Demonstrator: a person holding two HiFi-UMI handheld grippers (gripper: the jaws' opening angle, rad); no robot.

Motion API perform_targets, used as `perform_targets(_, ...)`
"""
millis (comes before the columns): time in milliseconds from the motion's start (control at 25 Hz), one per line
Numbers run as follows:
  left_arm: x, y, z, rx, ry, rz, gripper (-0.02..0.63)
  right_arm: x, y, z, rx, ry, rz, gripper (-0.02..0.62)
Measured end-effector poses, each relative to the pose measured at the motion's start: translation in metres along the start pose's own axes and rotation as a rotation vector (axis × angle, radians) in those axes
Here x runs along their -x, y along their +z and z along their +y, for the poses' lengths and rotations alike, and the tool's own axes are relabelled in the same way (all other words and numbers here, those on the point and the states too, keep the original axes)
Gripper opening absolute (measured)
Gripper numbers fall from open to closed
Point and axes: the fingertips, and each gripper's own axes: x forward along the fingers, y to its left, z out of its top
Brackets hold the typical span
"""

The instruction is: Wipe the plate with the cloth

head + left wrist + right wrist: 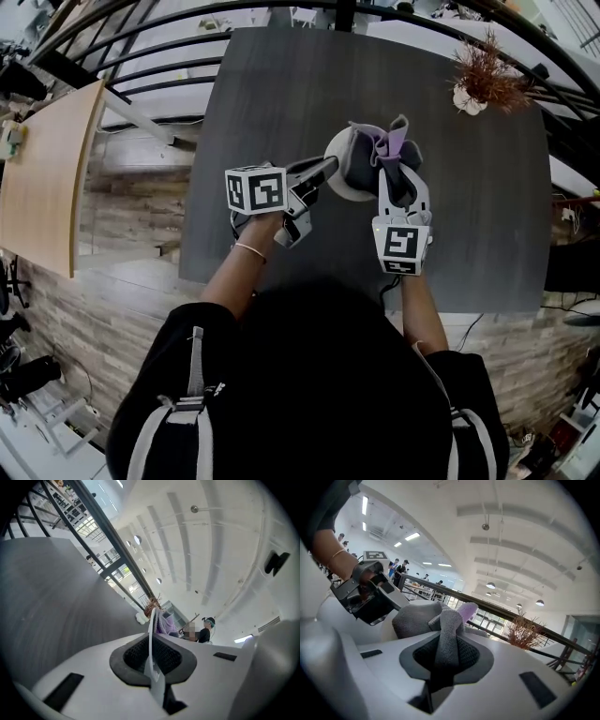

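- Head view: left tool (328, 167) pinching the rim of the plate (342, 190) above the dark worktop (469, 187), likely to steady it; right tool (392, 176) pressing the cloth (361, 155) against its face.
- Left gripper view: jaws clamped on the plate (151, 630), seen edge-on; cloth (164, 623) just behind.
- Right gripper view: jaws nipping a fold of cloth (417, 620); nothing else seen on the plate (385, 631).

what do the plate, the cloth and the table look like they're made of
Plate: white, smooth, thin hard rim; likely ceramic or melamine, can't tell which.
Cloth: grey with a purple side, fuzzy napped pile; looks like microfibre.
Table: dark grey, matt, with faint streaked grain; probably wood or a wood-look laminate.
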Motion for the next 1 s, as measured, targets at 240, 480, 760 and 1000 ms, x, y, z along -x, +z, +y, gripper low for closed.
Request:
perform_targets(240,0.016,0.038,-0.045,-0.139,-0.056,-0.106,0.015,0.024,0.062,-0.020,-0.046,-0.055,-0.174,0.055)
perform_targets(480,0.035,0.072,-0.085,-0.300,-0.063,-0.163,0.015,0.055,0.116,-0.035,-0.073,-0.067,-0.343,0.060)
perform_targets(760,0.059,0.101,-0.132,-0.567,-0.016,-0.247,0.015,0.092,0.168,-0.050,-0.121,-0.091,-0.506,0.060)
perform_targets(1000,0.074,0.114,-0.169,-0.743,-0.008,-0.301,0.015,0.126,0.203,-0.061,-0.145,-0.096,-0.639,0.060)
